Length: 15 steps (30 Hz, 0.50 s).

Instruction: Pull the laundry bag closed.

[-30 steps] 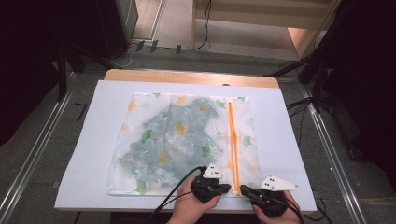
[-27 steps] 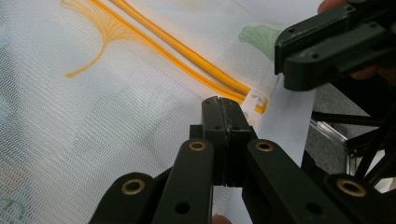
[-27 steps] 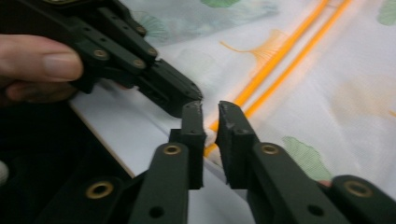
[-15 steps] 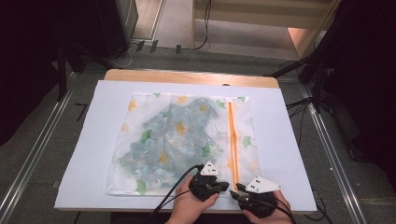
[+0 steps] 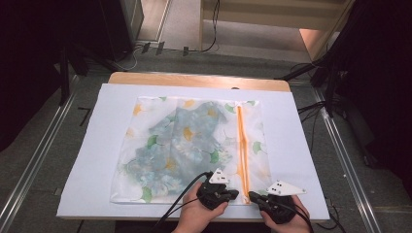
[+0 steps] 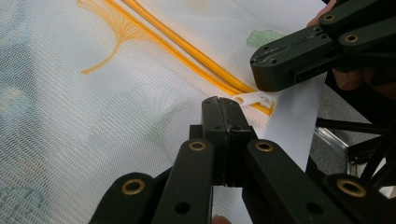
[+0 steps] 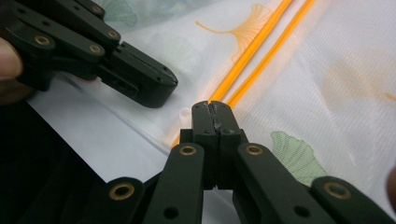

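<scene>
My right gripper (image 5: 256,197) has slid in beside my left gripper (image 5: 232,193) — both clenched at the orange zipper's (image 5: 241,148) near end on the mesh laundry bag (image 5: 160,145), probably to open it

Seen from the high view, the white sheet on the worktop (image 5: 87,160) is brightly and evenly lit from above, while the surrounding floor falls off to near black at both sides. That picture is soft and low in detail. In both gripper views the mesh weave is sharp at mid-distance, the black linkages at the bottom edge blur, and shadows are faint.
</scene>
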Each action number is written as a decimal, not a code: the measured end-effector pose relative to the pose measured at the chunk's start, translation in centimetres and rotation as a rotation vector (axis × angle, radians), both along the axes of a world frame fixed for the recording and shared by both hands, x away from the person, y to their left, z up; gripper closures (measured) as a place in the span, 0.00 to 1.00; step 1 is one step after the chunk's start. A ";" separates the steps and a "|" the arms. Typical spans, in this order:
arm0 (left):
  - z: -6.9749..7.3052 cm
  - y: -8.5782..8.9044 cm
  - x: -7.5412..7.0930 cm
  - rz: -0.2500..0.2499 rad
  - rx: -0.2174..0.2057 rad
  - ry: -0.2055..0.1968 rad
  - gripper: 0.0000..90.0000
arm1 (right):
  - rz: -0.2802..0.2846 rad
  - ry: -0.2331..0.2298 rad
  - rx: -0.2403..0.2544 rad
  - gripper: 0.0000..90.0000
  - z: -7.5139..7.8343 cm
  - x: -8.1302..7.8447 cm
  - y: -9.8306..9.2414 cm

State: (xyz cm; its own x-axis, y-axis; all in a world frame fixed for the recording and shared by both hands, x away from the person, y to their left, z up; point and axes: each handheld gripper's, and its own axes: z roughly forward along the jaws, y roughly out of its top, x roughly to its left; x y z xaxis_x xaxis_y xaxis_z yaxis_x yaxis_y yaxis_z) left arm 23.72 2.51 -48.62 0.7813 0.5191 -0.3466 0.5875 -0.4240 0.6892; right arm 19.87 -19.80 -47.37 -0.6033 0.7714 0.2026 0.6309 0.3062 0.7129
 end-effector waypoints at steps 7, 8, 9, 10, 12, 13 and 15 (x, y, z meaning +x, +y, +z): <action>0.0 0.3 0.1 0.030 -0.006 0.015 1.00 | -0.019 0.003 -0.019 0.87 0.1 0.6 1.5; 0.0 0.2 0.1 0.028 -0.006 0.012 1.00 | -0.032 0.009 -0.048 0.85 -0.1 0.7 1.6; 0.0 0.2 0.1 0.026 -0.003 0.010 1.00 | -0.042 0.010 -0.051 0.84 -0.2 0.8 1.6; 0.0 0.2 0.1 0.023 -0.003 0.009 1.00 | -0.049 0.031 -0.034 0.84 -0.2 0.9 1.5; 0.0 0.2 0.0 0.023 -0.004 0.008 1.00 | -0.021 0.067 -0.011 0.83 -0.2 0.9 1.3; 0.0 0.2 0.0 0.022 -0.005 0.008 1.00 | -0.021 0.067 -0.011 0.83 -0.2 0.9 1.3; 0.0 0.2 0.0 0.022 -0.001 0.005 1.00 | -0.017 0.046 -0.022 0.84 0.0 0.6 1.4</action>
